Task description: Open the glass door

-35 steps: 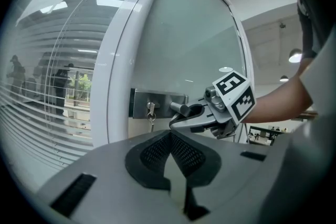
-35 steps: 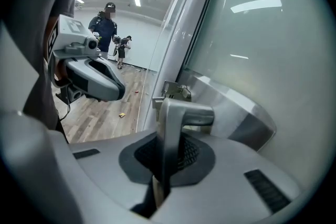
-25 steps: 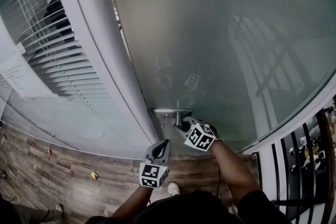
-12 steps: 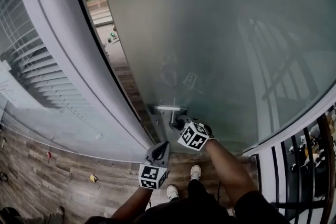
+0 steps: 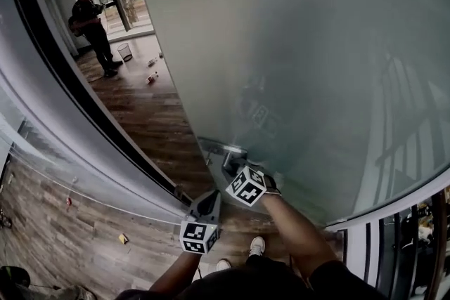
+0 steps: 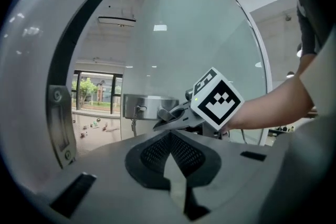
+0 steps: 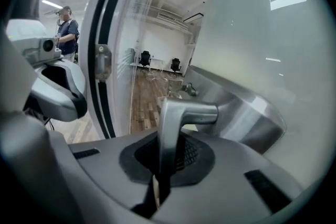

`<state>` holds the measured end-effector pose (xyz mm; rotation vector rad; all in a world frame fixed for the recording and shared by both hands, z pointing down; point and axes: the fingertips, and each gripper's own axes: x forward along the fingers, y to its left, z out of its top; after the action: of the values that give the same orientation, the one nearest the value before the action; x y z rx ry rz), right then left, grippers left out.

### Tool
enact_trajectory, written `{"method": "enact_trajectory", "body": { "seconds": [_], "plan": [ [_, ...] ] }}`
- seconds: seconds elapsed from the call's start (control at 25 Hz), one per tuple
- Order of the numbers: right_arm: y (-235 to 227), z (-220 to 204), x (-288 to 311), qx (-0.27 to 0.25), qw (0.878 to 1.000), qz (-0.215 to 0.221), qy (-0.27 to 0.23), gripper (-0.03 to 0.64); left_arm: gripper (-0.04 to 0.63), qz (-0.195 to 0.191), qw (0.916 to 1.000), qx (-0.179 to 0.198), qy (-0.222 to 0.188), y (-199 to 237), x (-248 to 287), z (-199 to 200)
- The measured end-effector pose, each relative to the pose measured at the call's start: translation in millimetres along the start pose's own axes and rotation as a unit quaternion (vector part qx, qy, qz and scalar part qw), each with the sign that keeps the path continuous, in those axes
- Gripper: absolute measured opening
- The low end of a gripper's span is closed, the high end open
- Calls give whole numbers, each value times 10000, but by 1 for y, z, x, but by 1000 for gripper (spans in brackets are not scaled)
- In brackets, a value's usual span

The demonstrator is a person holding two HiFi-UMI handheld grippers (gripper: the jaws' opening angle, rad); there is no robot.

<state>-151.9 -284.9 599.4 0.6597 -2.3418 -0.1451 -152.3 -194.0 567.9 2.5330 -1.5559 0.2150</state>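
wood-floored room (image 5: 158, 126) beyond, glass door (image 5: 302, 46) ajar, right claw (image 5: 233, 164) clenched on metal handle (image 7: 171, 126), left claw (image 6: 170, 137) closed, empty

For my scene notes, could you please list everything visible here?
glass door: one, frosted grey-green, open, centre
door handle: one, silver, door's edge
door frame: one, white, left
floor: brown wood, below
standing person: one, dark clothes, far room
waste basket: one, dark, beside that person
chairs: two, black, far room
railing: black, lower right
shoes: two, white, bottom
left hand-held gripper: one, grey, shut, empty
right hand-held gripper: one, grey, shut on door handle
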Motion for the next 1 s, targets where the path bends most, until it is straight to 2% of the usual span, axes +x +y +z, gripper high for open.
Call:
{"method": "enact_trajectory", "body": {
  "seconds": [0.12, 0.28, 0.48, 0.76, 1.0],
  "plan": [
    [-29, -3, 6, 142, 9999, 82, 37, 14, 2, 200, 9998, 9, 9, 3, 24, 9],
    [-68, -7, 13, 324, 9994, 26, 67, 14, 2, 284, 9995, -75, 128, -1, 52, 29],
    [-110, -12, 18, 514, 9986, -50, 103, 14, 2, 561, 9983, -100, -132, 6, 80, 47],
    [-182, -26, 39, 785, 9962, -329, 200, 14, 2, 571, 9981, -226, -42, 13, 125, 43],
    [-262, -49, 59, 1020, 9928, -573, 237, 14, 2, 496, 9984, -263, 22, 29, 201, 42]
  ]
}}
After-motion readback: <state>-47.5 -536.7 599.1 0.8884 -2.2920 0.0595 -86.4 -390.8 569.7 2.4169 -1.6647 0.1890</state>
